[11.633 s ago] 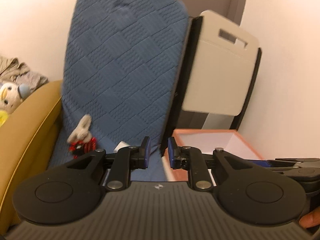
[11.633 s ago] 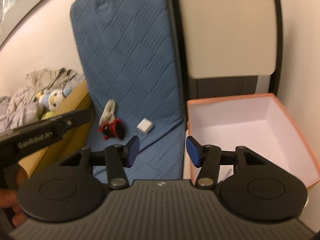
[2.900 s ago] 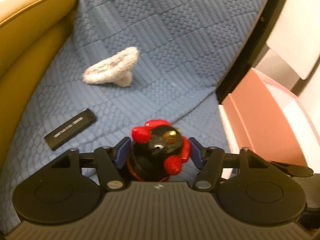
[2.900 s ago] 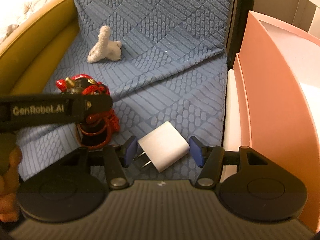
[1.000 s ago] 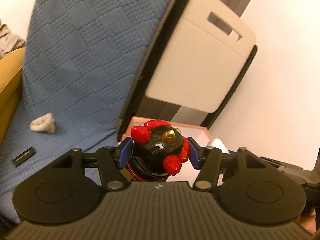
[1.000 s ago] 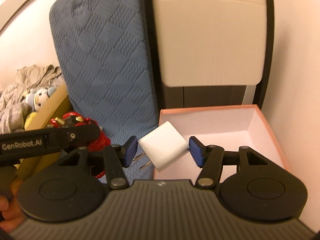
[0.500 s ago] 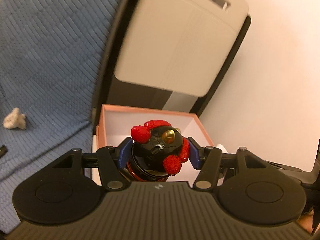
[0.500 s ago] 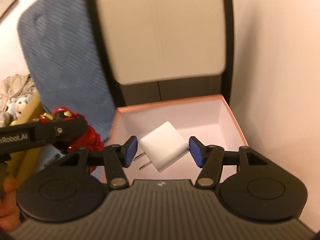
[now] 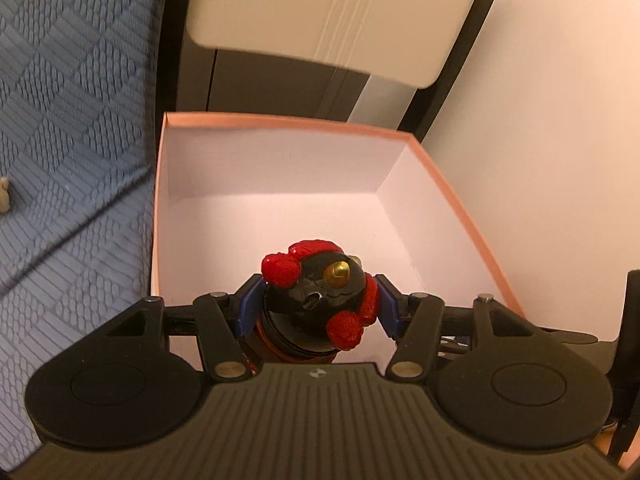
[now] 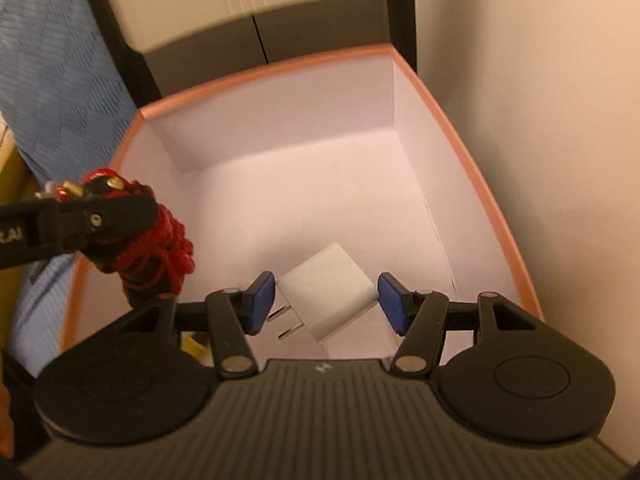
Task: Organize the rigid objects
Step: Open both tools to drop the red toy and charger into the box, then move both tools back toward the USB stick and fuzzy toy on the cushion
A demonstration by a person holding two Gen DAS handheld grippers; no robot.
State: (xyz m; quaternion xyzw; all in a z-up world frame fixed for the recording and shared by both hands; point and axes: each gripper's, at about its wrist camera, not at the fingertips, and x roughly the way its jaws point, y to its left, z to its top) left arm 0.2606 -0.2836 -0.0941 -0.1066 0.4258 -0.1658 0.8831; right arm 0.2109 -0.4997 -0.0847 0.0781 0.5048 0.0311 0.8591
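Note:
My left gripper is shut on a black and red figurine with a gold stud, held above the near part of an open pink box with a pale inside. My right gripper is shut on a white plug adapter, prongs pointing left, hanging over the same pink box. In the right wrist view the left gripper's finger and the figurine with its red cord hang over the box's left wall.
A blue quilted mattress lies left of the box, with a small pale plush at its edge. A beige panel in a black frame stands behind the box. A plain wall closes the right side.
Both grippers have moved right and down from over the mattress to over the box, tilting further downward. The figurine and the adapter stayed gripped.

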